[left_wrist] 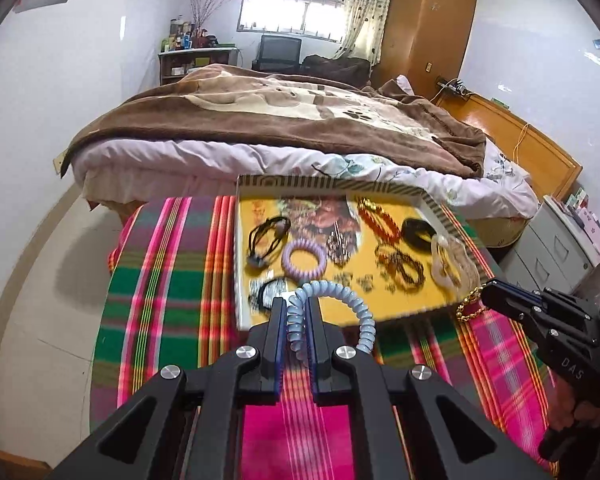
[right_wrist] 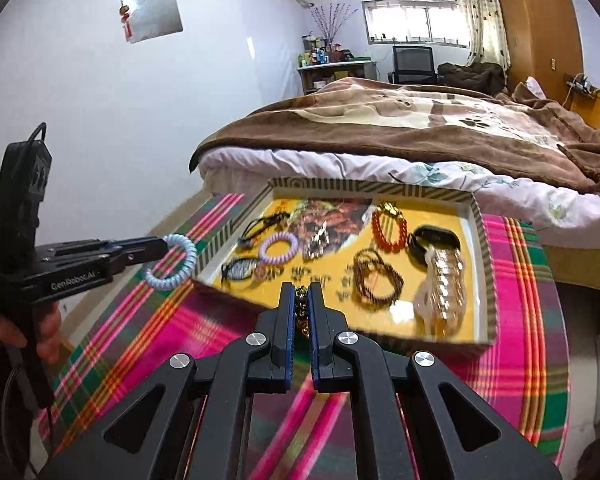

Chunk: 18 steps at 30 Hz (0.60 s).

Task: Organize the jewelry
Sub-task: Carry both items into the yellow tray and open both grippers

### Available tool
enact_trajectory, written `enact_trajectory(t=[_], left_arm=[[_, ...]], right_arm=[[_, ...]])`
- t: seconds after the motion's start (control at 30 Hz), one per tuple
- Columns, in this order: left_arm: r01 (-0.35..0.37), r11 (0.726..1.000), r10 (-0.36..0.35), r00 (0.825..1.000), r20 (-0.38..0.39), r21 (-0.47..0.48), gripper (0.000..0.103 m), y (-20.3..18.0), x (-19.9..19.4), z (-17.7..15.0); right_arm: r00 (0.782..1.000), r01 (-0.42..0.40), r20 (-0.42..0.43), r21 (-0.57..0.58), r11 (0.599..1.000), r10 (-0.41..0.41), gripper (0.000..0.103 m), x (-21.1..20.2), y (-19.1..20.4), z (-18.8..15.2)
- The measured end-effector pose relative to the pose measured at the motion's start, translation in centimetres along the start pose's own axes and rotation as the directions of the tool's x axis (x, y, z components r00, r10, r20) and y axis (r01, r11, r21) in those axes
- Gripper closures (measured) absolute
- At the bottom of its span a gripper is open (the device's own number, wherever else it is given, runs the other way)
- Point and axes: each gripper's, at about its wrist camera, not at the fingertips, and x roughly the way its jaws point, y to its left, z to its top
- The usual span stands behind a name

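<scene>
Brown blanket (left_wrist: pixel 284 120) on bed, wood wardrobe (left_wrist: pixel 428 24) by window (left_wrist: pixel 292 14).

The cloth (left_wrist: pixel 172 264) is showing pink, green and orange plaid. The tray (right_wrist: pixel 485 240) is showing a yellow floor and striped rim. The coil (left_wrist: pixel 352 300) is looking pale blue, the chain (left_wrist: pixel 470 306) gold, the blanket (left_wrist: pixel 300 120) brown.

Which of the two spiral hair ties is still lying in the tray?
The purple spiral tie lies in the tray; the pale blue one hangs from the left gripper.
</scene>
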Motion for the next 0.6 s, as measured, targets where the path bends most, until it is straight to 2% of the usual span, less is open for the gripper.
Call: enact_trajectory(t=[0.17,0.3,0.6], left_arm=[[0.018,1.0,-0.018,1.0,-0.017,-0.005,0.094,0.4,2.9,2.3],[0.011,1.0,-0.011,0.999,-0.038,0.001,0.094,0.6,5.6,3.6],[0.001,1.0,-0.002,0.996,-0.094,-0.006,0.094,2.1,10.4,4.8]], right_arm=[[1.0,-0.003,-0.012,0.018,1.0,0.003,0.097,2.7,-0.4,1.8],[0.998,-0.043,-0.037,0.077,0.996,0.046,0.097,5.3,-1.4,2.6],[0.987,-0.085,-0.121,0.146,0.986,0.103,0.097,10.5,-2.8,2.5]])
